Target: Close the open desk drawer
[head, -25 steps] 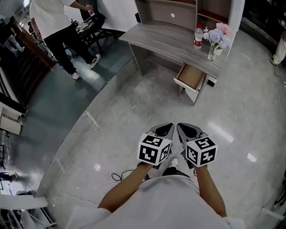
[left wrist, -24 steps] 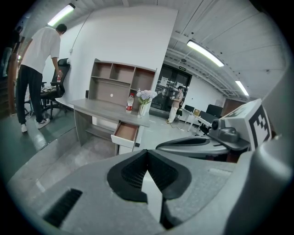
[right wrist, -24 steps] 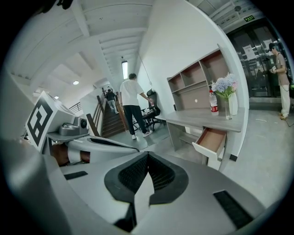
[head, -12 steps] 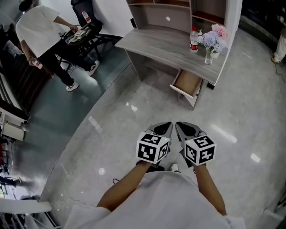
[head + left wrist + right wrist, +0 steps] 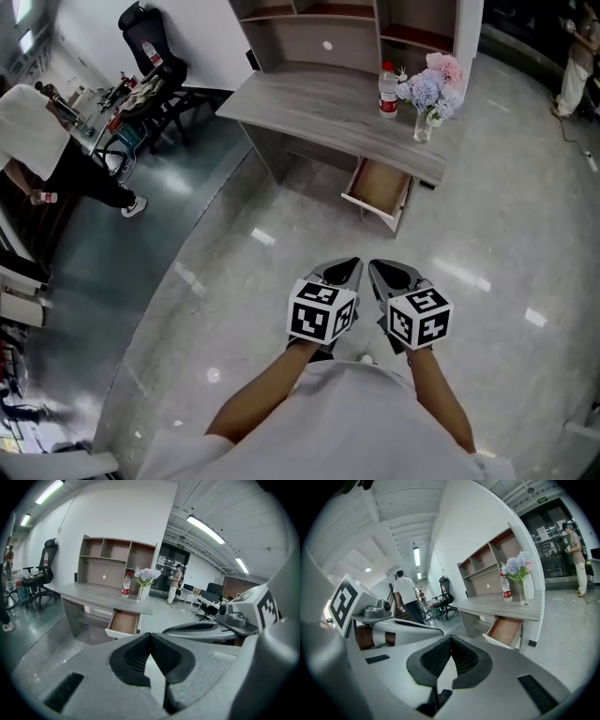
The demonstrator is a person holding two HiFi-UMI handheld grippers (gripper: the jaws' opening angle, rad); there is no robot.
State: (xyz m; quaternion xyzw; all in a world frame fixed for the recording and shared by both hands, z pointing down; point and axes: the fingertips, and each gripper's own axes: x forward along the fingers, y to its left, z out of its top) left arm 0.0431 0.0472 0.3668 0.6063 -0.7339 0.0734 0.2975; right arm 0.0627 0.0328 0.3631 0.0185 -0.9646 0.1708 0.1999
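The grey desk [image 5: 319, 105] stands ahead, its wooden drawer [image 5: 379, 189] pulled open under the right end. The same drawer [image 5: 123, 622] shows in the left gripper view, and the drawer [image 5: 506, 630] appears brown and empty in the right gripper view. Both grippers are held side by side over the floor, well short of the desk. My left gripper [image 5: 351, 265] is shut with nothing in it, tips together [image 5: 150, 635]. My right gripper [image 5: 375, 267] is shut and empty too [image 5: 451, 638].
On the desk stand a water bottle [image 5: 386, 89] and a vase of flowers [image 5: 427, 92], with a shelf unit [image 5: 319, 23] behind. An office chair [image 5: 148, 67] and a person [image 5: 37, 141] are at the far left. Glossy grey floor [image 5: 281, 253] lies between me and the desk.
Both grippers have moved forward together toward the desk, and the drawer now sits nearer and more central in the head view. The person at the left has walked further left.
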